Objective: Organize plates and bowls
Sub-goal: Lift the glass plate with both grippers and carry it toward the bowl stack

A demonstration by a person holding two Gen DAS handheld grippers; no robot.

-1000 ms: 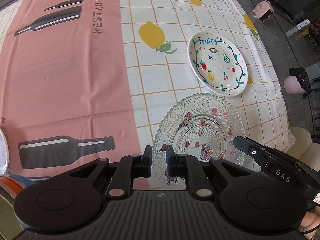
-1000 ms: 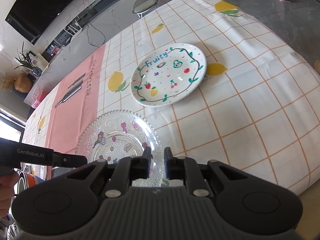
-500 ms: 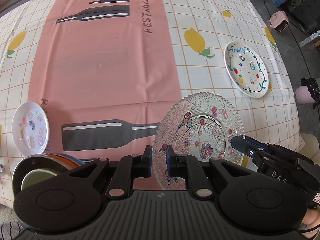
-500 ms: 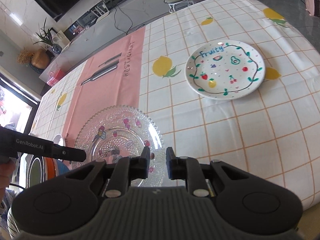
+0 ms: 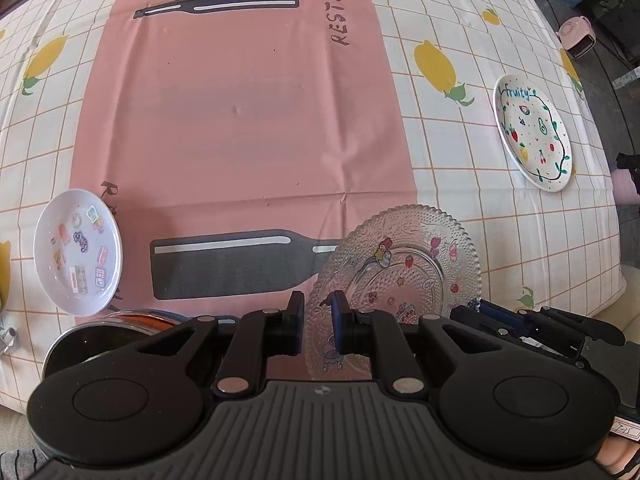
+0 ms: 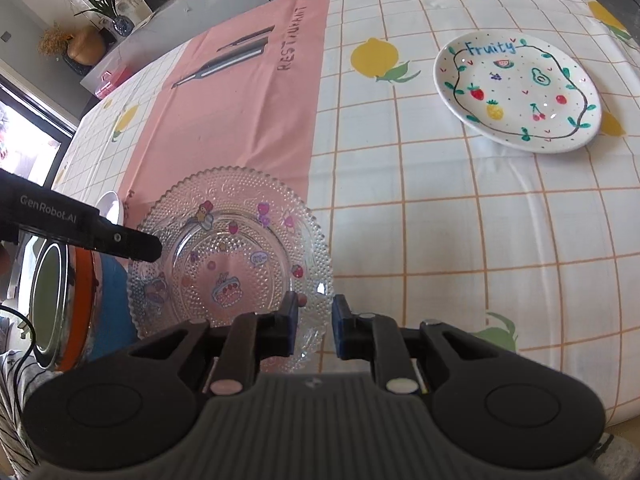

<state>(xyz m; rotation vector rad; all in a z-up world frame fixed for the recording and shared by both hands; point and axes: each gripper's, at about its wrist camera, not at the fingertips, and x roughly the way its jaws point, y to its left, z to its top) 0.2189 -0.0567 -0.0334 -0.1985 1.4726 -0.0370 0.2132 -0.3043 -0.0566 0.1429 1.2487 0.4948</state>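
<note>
left wrist view: left hand-held gripper (image 5: 317,322) with fingers nearly together, nothing clamped, above the near edge of the glass plate (image 5: 404,276). table (image 5: 240,128) under a pink-banded, lemon-checked cloth. small white plate (image 5: 77,252) far to its left, stacked bowls (image 5: 116,328) close left, fruity plate (image 5: 532,132) far ahead right. floor beyond the table edge, pink heater (image 5: 580,36).

right wrist view: right hand-held gripper (image 6: 314,326) with fingers nearly together, empty, over the glass plate's (image 6: 232,252) near rim. fruity plate (image 6: 516,92) ahead right, bowls (image 6: 68,292) left, left hand-held gripper (image 6: 150,248) over the glass plate's left rim. counter with potted plant (image 6: 104,4) behind.
</note>
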